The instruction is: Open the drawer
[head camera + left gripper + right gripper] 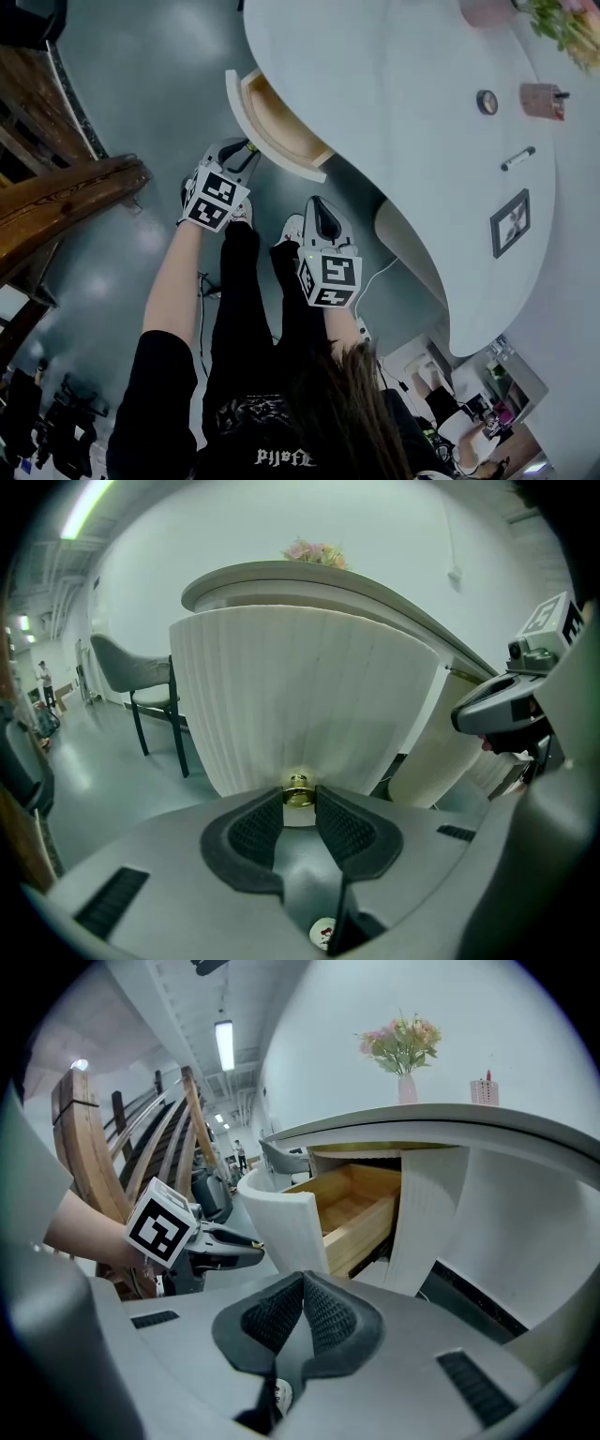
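Note:
A white curved desk [394, 84] has a drawer [277, 117] standing pulled out, its pale wooden inside [352, 1206] showing. The drawer front [300, 696] is white and ribbed, with a small brass knob [298, 792]. My left gripper [299, 797] is shut on that knob, one pad at each side; in the head view this left gripper [246, 150] meets the drawer's front edge. My right gripper [314, 204] hangs lower beside it, apart from the drawer. In its own view the right gripper [303, 1283] is shut with nothing between its pads.
On the desk top lie a pen [517, 158], a square marker tag [511, 222], a pink holder [542, 99] and a vase of flowers [405, 1054]. A grey chair [131, 672] stands to the left of the desk. Curved wooden rails [66, 187] run along the left.

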A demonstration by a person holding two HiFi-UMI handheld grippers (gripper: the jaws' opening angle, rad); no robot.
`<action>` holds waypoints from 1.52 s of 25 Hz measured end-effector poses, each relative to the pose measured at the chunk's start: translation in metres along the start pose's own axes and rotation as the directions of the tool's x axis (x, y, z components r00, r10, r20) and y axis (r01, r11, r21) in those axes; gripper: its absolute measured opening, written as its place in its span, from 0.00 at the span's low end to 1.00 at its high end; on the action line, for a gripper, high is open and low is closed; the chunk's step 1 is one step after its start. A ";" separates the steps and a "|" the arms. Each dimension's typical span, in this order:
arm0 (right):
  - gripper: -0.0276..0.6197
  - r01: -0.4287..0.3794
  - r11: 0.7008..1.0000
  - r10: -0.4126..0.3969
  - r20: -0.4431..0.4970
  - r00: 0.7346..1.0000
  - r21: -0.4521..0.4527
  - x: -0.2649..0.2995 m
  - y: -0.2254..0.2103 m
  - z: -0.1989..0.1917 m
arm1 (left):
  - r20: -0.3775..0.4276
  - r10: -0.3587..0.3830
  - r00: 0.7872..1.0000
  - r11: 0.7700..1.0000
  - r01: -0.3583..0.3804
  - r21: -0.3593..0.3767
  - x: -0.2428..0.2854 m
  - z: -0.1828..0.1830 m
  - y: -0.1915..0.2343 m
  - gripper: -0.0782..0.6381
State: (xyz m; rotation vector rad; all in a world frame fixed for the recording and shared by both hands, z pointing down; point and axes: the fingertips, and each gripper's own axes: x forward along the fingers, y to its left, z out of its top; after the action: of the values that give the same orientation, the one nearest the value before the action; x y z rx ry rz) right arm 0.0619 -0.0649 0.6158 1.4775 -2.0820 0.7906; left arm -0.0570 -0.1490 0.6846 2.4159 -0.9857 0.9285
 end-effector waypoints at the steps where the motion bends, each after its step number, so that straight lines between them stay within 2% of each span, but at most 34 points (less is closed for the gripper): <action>1: 0.08 0.001 1.000 -0.001 0.001 1.000 0.001 -0.001 0.000 0.001 | -0.001 0.000 1.000 1.000 0.000 -0.004 0.000 -0.001 -0.001 0.27; 8: 0.08 -0.003 1.000 0.004 0.013 1.000 -0.003 -0.013 0.000 0.010 | -0.025 0.015 1.000 1.000 -0.015 -0.017 -0.003 -0.005 -0.004 0.27; 15: 0.08 -0.011 1.000 0.011 0.010 1.000 -0.005 -0.024 0.001 0.006 | -0.081 0.015 0.997 1.000 -0.014 0.020 -0.015 -0.018 -0.004 0.27; 32: 0.08 -0.020 0.999 0.021 0.006 1.000 -0.035 -0.037 -0.002 0.003 | -0.101 0.053 0.993 0.999 -0.053 0.004 -0.037 -0.040 -0.008 0.27; 38: 0.08 -0.026 0.999 0.026 0.001 1.000 -0.044 -0.041 0.001 0.002 | -0.123 0.051 0.991 0.999 -0.048 0.025 -0.043 -0.045 -0.009 0.27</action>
State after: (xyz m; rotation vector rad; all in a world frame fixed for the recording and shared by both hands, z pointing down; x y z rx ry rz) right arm 0.0737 -0.0383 0.5871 1.4305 -2.1104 0.7483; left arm -0.0935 -0.0978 0.6858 2.3298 -0.9991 1.0978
